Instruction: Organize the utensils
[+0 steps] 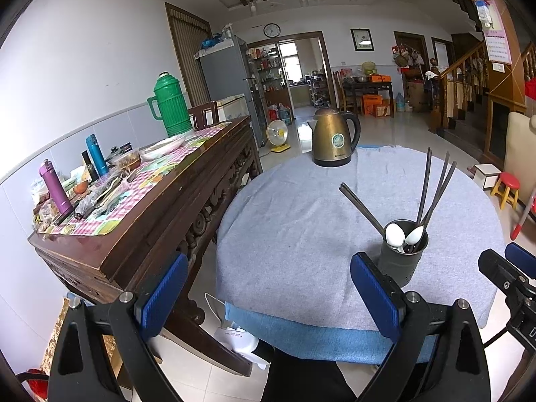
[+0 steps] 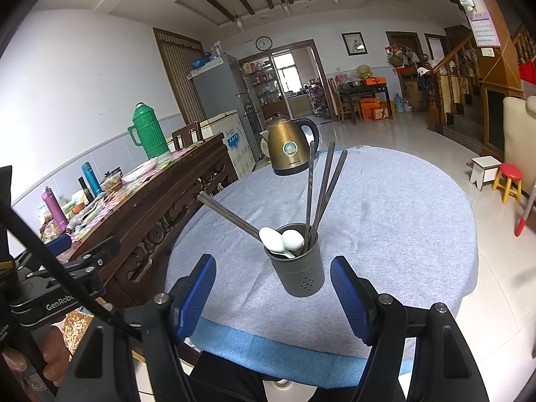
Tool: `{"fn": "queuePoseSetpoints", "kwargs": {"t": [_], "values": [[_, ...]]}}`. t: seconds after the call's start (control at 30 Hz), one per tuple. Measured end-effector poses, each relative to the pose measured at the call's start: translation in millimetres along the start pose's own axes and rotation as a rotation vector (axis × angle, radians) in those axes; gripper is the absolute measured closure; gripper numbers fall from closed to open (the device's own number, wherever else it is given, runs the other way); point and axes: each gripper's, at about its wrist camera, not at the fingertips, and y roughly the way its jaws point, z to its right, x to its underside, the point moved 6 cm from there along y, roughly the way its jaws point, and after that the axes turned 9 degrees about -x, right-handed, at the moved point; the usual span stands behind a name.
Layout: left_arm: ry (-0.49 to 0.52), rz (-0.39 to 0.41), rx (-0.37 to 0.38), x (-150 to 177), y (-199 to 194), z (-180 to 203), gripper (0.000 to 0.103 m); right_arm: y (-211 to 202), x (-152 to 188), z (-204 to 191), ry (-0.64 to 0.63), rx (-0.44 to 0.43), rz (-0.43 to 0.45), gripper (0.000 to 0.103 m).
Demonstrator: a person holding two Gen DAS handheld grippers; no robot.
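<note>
A dark grey utensil holder (image 1: 400,263) (image 2: 298,273) stands upright near the front edge of the round table with a grey-blue cloth (image 1: 301,227) (image 2: 385,221). It holds several dark chopsticks (image 1: 432,187) (image 2: 323,187) and two white spoons (image 1: 403,236) (image 2: 281,239). My left gripper (image 1: 268,288) is open and empty, held at the table's front left edge, with the holder just beyond its right finger. My right gripper (image 2: 273,293) is open and empty, just in front of the holder, apart from it. The right gripper also shows at the right edge of the left wrist view (image 1: 512,268).
A brass-coloured electric kettle (image 1: 335,139) (image 2: 289,149) stands at the table's far side. A dark wooden sideboard (image 1: 160,207) (image 2: 160,201) at the left carries a green thermos (image 1: 169,105), bottles and dishes. A red stool (image 1: 507,189) (image 2: 509,182) stands on the tiled floor at the right.
</note>
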Motion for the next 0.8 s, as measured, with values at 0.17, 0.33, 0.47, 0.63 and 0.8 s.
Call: {"fn": "queuePoseSetpoints", "kwargs": {"t": [0.17, 0.33, 0.47, 0.63, 0.8], "values": [[0.0, 0.001, -0.002, 0.6, 0.3, -0.2, 0.006, 0.6, 0.3, -0.6, 0.001, 0.0, -0.001, 0.029], [-0.001, -0.002, -0.003, 1.9, 1.5, -0.9, 0.006, 2.5, 1.5, -2.2, 0.002, 0.0, -0.004, 0.029], [-0.001, -0.002, -0.005, 3.0, 2.5, -1.6, 0.006, 2.6, 1.6, -2.2, 0.003, -0.001, -0.004, 0.029], [-0.001, -0.003, -0.005, 3.5, 3.2, -2.0, 0.006, 2.4, 1.5, -2.1, 0.002, 0.0, -0.003, 0.029], [-0.002, -0.003, -0.005, 3.7, 3.7, -2.3, 0.006, 2.4, 1.5, -2.1, 0.003, 0.0, -0.001, 0.029]]}}
